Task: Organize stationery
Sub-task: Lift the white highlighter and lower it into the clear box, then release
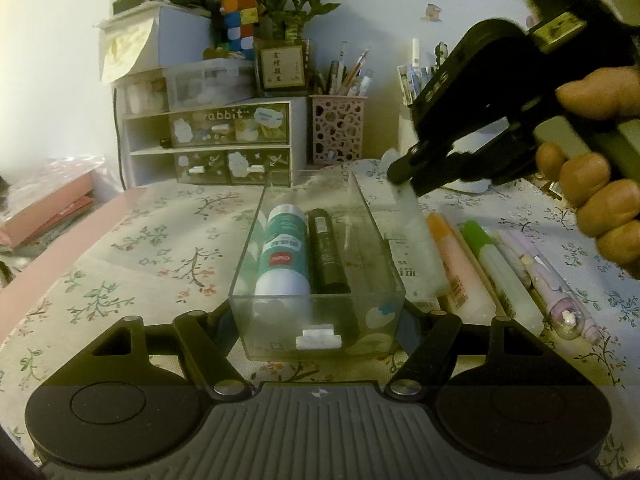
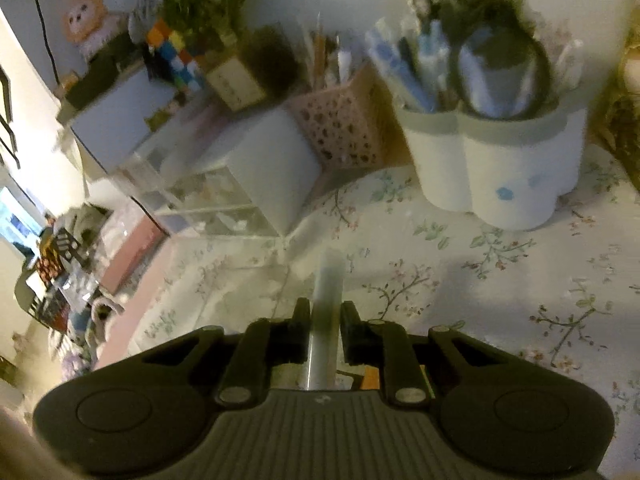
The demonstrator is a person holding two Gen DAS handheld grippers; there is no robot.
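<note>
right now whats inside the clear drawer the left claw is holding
Inside the clear drawer lie a teal-and-white glue stick and a black marker, side by side. The right half looks bare; glare hides its floor partly.

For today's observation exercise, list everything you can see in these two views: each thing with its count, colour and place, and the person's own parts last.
clear drawer: one, transparent, on the floral tablecloth, clamped at its near end
glue bottle: one, teal and white, lying in the drawer, left
dark tube: one, black, in the drawer beside the bottle
pens: several, orange, green, lilac, lying right of the drawer
drawer cabinet: one, white, behind
pen cup: one, pink, right of the cabinet
white holder: one, lobed, holding pens
plant: one, green, on the cabinet
puzzle cube: one, multicoloured
pale pen: one, in the right gripper
left gripper: black, shut on the drawer
right gripper: black, shut on the pen
hand: one, holding the right gripper
</note>
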